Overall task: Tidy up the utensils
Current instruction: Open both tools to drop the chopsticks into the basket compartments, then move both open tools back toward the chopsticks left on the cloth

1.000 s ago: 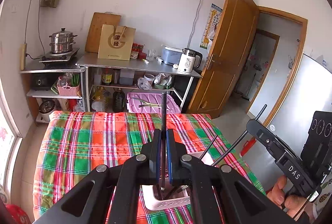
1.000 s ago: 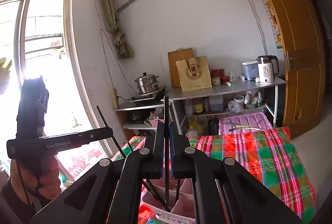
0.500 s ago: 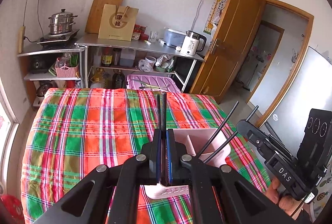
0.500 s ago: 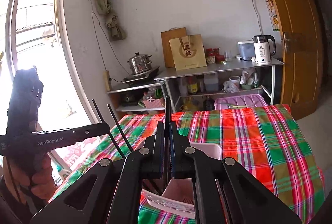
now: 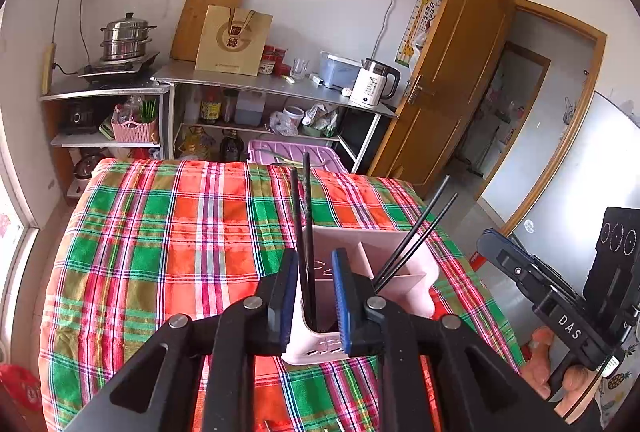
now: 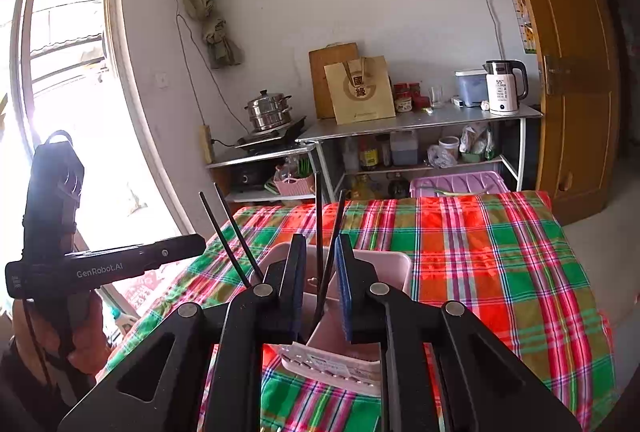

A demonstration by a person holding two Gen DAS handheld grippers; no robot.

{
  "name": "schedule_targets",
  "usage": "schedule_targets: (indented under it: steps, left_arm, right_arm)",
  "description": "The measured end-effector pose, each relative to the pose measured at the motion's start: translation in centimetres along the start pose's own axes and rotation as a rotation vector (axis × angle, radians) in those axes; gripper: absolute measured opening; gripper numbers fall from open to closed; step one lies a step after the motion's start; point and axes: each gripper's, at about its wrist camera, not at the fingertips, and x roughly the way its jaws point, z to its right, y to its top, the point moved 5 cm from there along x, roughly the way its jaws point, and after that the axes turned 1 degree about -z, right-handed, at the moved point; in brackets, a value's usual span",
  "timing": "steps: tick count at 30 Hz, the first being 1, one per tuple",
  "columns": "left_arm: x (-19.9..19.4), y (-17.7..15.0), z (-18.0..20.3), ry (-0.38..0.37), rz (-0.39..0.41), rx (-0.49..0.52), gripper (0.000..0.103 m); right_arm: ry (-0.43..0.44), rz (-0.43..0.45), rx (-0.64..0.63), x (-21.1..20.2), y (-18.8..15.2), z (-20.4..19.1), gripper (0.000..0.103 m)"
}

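A pink divided utensil holder (image 5: 404, 292) stands on the plaid tablecloth. In the left wrist view, a pair of black chopsticks (image 5: 305, 224) stands upright in its near compartment, between the blue pads of my left gripper (image 5: 314, 288). The jaws are opening and a gap shows on both sides of the sticks. A second pair (image 5: 416, 232) leans out of the right compartment. In the right wrist view, that pair of chopsticks (image 6: 326, 232) rests in the holder (image 6: 384, 258) between the parting jaws of my right gripper (image 6: 320, 278), with the pads off them.
The table's plaid cloth (image 5: 168, 240) spreads out beyond the holder. Behind it stand a metal shelf (image 5: 260, 83) with a kettle (image 5: 374, 83), a steamer pot (image 5: 126, 37) and a purple bin (image 5: 292, 155). An open wooden door (image 5: 452, 71) is at the right, and a window (image 6: 60, 71) at the left.
Both grippers have sunk toward the pink holder, lowering their chopsticks into its compartments. Both sets of jaws, shut on the sticks before, now stand apart.
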Motion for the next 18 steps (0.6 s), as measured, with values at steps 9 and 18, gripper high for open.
schedule_targets:
  steps: [9,18]
  left_arm:
    - [-6.4,-3.6,0.9,0.004,0.087,0.02,0.02]
    - [-9.9,-12.0,1.6,-0.011,0.088,0.0,0.02]
  right_arm:
    - [0.008,0.045,-0.029,-7.0,-1.9,-0.2,0.016]
    - [0.019,0.015,-0.016,-12.1,-7.3,0.3,0.016]
